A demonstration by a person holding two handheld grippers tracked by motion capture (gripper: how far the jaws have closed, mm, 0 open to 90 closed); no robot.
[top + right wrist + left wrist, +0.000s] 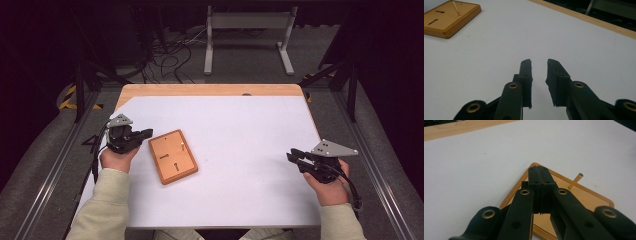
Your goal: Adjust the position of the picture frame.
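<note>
A wooden board (173,156) with a raised rim lies on the white table sheet left of centre; it also shows in the left gripper view (584,197) and far off in the right gripper view (449,18). A brass pin (575,181) stands upright near one edge of the board, and two dark pins (170,161) lie flat on it. My left gripper (146,133) is shut with nothing between its pads, just off the board's left corner. My right gripper (291,154) hovers over bare sheet at the right, open with a narrow empty gap (539,65).
The white sheet (240,135) covers a wooden table whose bare far edge (210,90) shows at the back. Beyond it stand a grey metal frame (248,37) and loose cables on the floor. Metal rails run along both sides of the table.
</note>
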